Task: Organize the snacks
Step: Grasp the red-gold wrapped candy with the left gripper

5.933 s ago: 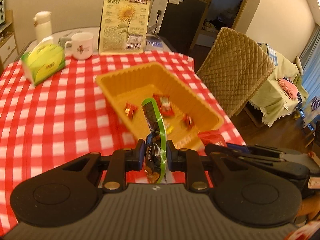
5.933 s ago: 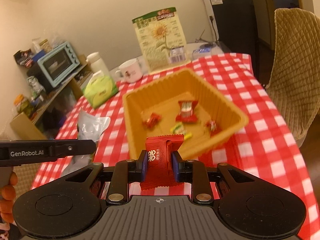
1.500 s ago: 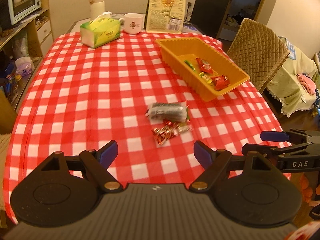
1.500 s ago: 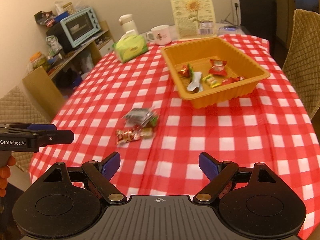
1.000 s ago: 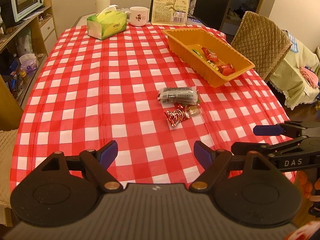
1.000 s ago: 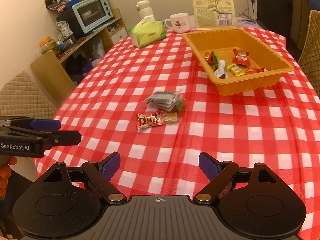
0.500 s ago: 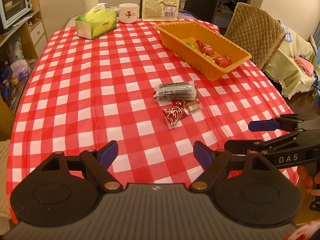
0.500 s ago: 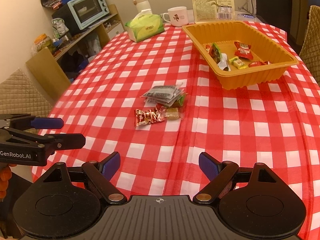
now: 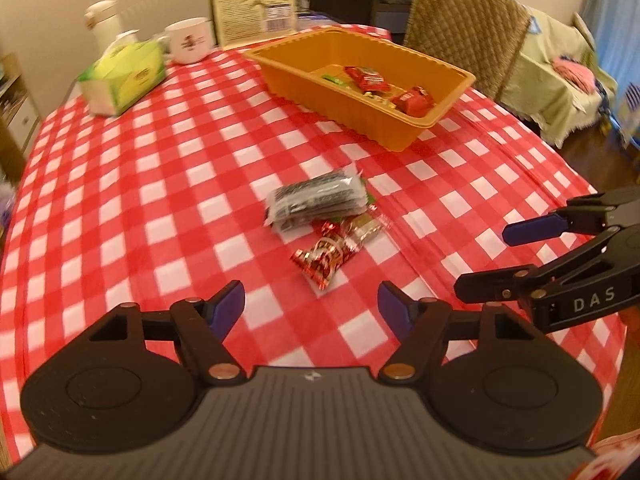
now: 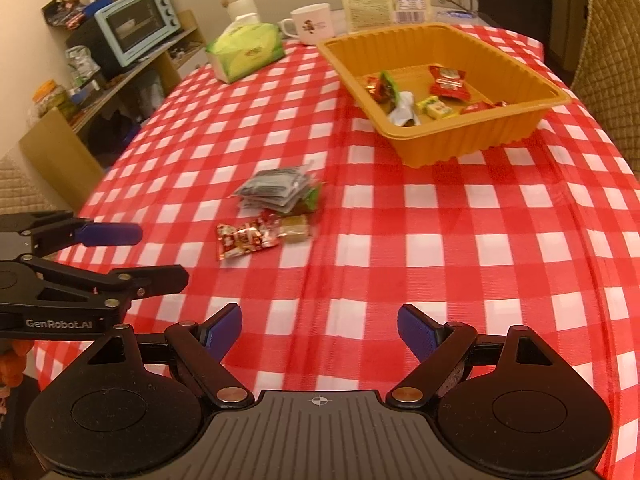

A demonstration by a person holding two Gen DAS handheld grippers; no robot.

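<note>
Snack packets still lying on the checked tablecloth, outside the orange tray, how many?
3 visible: a grey foil packet, a red shiny candy wrapper in front of it, a clear-wrapped tan candy beside that. Others may hide beneath the grey one.

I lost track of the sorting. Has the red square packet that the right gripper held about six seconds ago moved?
Yes. It has left the right gripper, whose jaws now stand open and empty, and what looks like it lies in the orange tray, red packet.

Beyond the checked cloth [image 10: 440,240] — tissue box [image 10: 246,54], mug [image 10: 312,24], toaster oven [image 10: 134,26].
</note>
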